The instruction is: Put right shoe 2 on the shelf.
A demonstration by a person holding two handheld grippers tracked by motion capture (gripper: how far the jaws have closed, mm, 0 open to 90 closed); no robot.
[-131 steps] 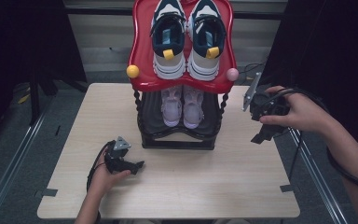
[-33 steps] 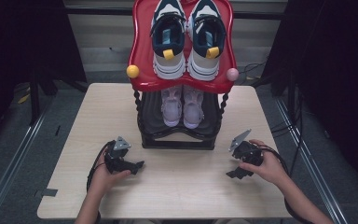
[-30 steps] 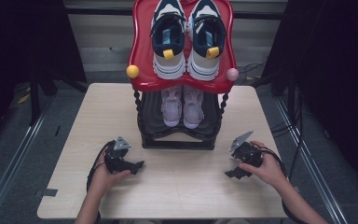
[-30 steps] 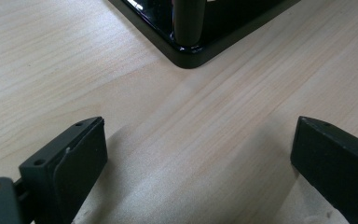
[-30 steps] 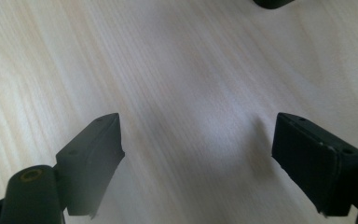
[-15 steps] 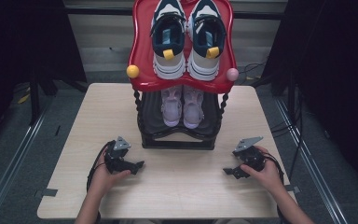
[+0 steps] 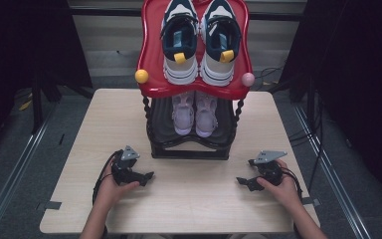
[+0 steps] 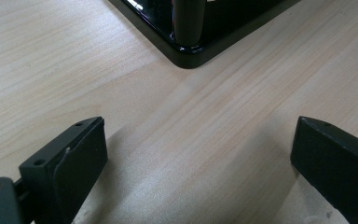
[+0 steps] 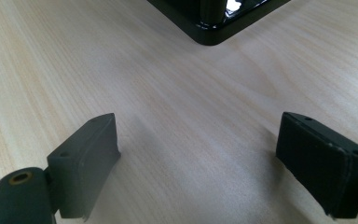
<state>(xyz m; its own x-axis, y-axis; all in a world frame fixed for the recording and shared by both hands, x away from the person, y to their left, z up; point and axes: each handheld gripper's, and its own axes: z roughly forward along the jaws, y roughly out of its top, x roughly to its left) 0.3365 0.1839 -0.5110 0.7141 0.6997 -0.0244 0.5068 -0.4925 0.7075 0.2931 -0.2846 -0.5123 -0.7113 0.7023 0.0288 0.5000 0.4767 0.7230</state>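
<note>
Shoe rack, black base with twisted posts and a glossy red top shelf (image 7: 151,74), stands at the centre of the high view, nearest thing to both tongs. Left gripper (image 7: 146,177) sits low on the pale wooden table (image 7: 199,204) at lower left of the frame, jaws spread wide with bare wood between them. In the left gripper view its jaws (image 8: 198,158) point at a rounded black corner of the rack base (image 8: 191,51) near the top edge, well apart from it. Right gripper (image 7: 242,181) rests at lower right of the frame, jaws parted too, gripping nothing; its own view puts the other rack corner (image 9: 214,32) at the top, open tabletop ahead of the tips (image 9: 198,161). Moving outward: a pale lilac pair of sneakers (image 7: 195,112) sits on the lower tier, tucked under the red shelf. Up top, a navy-and-white pair of sneakers with yellow tabs (image 7: 199,40). A yellow ball knob (image 7: 142,76) and a pink ball knob (image 7: 248,79) cap the shelf's front corners.
</note>
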